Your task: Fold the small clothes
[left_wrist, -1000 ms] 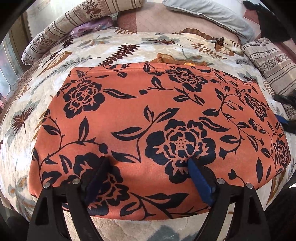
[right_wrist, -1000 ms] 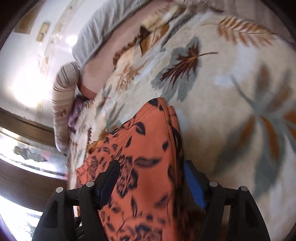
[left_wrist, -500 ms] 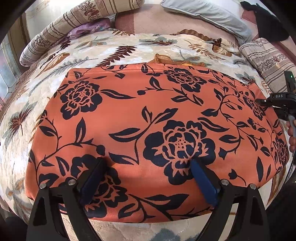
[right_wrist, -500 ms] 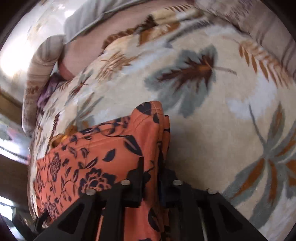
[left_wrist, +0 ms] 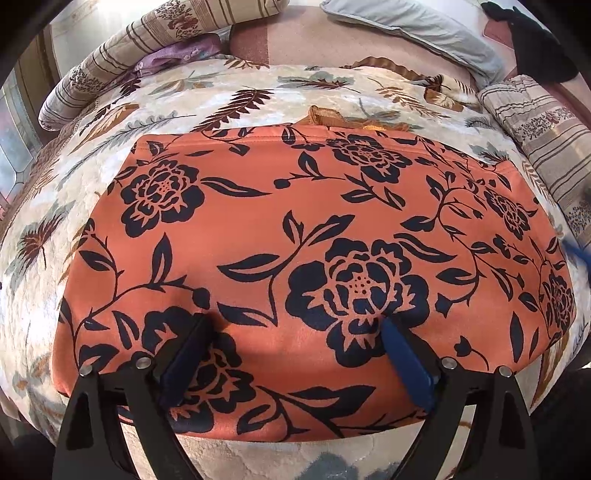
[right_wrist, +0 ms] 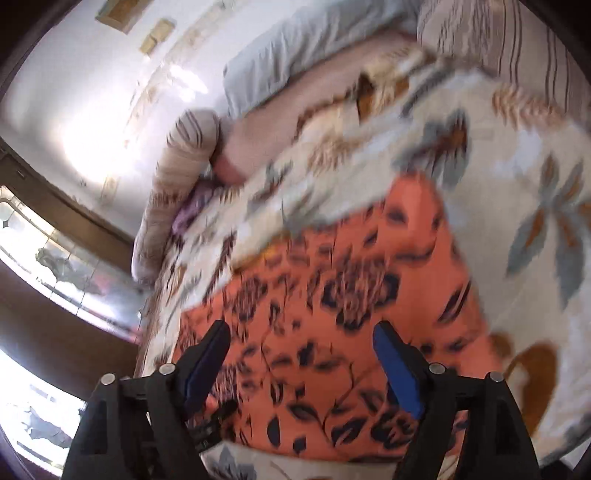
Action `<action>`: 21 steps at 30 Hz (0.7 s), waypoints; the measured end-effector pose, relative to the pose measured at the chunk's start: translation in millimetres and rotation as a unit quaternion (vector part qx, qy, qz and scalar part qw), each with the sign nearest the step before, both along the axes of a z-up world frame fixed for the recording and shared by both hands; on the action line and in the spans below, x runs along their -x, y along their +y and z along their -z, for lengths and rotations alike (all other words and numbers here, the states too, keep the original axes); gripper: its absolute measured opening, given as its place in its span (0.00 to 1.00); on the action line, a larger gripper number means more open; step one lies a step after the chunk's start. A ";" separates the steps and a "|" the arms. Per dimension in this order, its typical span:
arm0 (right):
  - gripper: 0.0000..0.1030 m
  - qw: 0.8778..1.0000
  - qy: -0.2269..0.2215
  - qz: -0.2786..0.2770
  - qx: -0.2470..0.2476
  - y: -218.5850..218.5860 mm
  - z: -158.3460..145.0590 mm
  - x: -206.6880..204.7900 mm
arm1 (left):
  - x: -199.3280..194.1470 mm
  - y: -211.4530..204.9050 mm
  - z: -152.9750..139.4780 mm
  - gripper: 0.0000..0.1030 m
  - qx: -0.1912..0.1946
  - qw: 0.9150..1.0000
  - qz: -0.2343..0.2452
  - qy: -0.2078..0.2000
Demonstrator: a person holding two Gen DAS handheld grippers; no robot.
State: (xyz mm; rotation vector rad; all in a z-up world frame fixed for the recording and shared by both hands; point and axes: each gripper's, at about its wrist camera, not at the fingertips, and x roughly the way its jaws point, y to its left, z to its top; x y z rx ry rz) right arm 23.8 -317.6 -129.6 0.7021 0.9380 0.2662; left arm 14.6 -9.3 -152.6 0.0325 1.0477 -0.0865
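I see one orange garment (left_wrist: 295, 258) spread flat on the bed (left_wrist: 240, 92). My left gripper (left_wrist: 295, 325) stands wide, tips resting on its near edge at 6 o'clock. My right gripper (right_wrist: 301, 332), jaws just opened wide, hangs empty above it. Farther, two striped pillows at 11 (left_wrist: 122, 62) and 2 o'clock (left_wrist: 546, 133), one grey pillow (left_wrist: 417, 26) at 1.

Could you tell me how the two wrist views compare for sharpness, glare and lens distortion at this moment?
Left wrist view: sharp, evenly lit, orange floral garment bulged by the fisheye. Right wrist view: motion-smeared throughout, garment print streaked, strong glare washing out the wall at upper left.
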 end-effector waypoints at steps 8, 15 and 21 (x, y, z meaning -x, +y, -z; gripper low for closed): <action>0.80 0.999 0.052 0.007 -0.013 -5.3 36.4 3.5 | 37.0 81.2 -39.1 0.91 0.018 0.993 -0.103 -0.050; 0.80 0.999 0.030 0.015 -0.032 -17.3 46.8 12.6 | 51.9 150.3 -5.9 0.93 0.020 0.980 -0.199 0.014; 0.80 0.998 0.044 0.015 -0.048 -20.2 46.7 10.2 | 47.6 133.6 -36.4 0.93 -0.021 0.981 -0.188 -0.031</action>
